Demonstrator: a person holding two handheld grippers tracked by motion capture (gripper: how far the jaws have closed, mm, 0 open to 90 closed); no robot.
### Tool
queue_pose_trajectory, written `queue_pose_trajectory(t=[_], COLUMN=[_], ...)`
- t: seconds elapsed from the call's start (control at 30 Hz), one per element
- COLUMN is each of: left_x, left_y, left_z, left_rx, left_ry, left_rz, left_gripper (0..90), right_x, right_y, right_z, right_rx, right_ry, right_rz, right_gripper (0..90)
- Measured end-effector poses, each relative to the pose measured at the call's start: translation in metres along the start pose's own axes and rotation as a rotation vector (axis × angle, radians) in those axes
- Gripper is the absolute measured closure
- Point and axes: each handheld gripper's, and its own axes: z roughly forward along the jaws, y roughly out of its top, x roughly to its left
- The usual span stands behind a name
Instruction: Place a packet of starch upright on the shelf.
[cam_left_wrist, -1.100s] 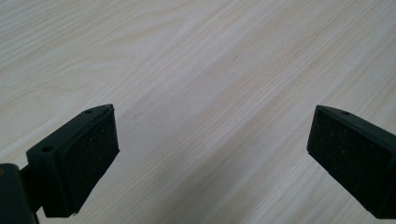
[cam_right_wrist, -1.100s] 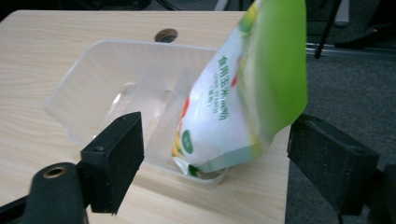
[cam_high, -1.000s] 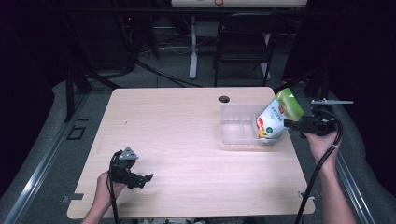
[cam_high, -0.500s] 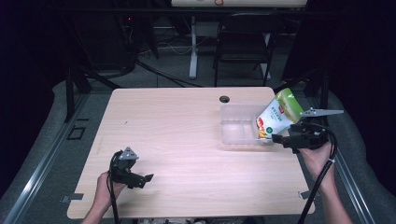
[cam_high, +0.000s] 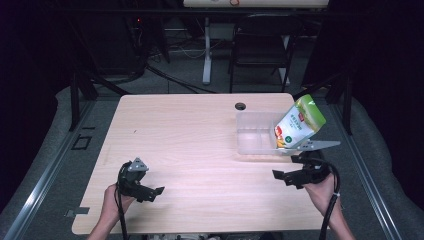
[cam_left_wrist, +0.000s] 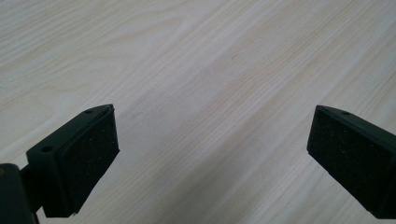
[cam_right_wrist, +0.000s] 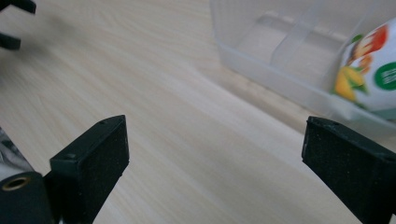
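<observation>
So the green and white snack pouch (cam_high: 299, 122) is leaning tilted in the right end of the clear plastic bin (cam_high: 252, 134), top poking over the rim. My right gripper (cam_high: 281, 176) has just opened its jaws wide with nothing between them, near the bin; my left gripper (cam_high: 156, 191) sits spread over bare wood table (cam_high: 200, 130). Worry: that pouch looks tippy, one bump could flop it out

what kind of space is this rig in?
Likely a lab or data-capture workspace, not a home: a bare wooden table ringed by dark curtains, loose cables on grey floor, and a folding chair behind.
</observation>
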Motion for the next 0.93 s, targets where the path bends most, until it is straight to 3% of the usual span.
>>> queue_pose_trajectory(t=[0.23,0.37,0.6,0.83,0.93], left_x=[0.0,0.0,-0.001,-0.001,-0.001], left_y=[0.0,0.0,0.001,0.001,0.001], left_z=[0.0,0.001,0.0,-0.001,0.0], left_rx=[0.002,0.004,0.007,0.005,0.012], left_ry=[0.001,-0.002,-0.011,-0.009,-0.009], left_rz=[0.003,0.005,0.013,0.018,0.015], left_gripper=[2.0,2.0,2.0,2.0,2.0], right_x=[0.024,0.029,0.023,0.014,0.012], right_y=[-0.025,-0.038,-0.058,-0.062,-0.062], right_z=[0.025,0.038,0.053,0.056,0.055], right_rx=[0.075,0.113,0.19,0.205,0.213], right_ry=[0.046,0.075,0.08,0.094,0.082], right_rz=[-0.047,-0.061,-0.03,0.002,-0.009], right_gripper=[6.9,6.7,6.9,7.2,7.3])
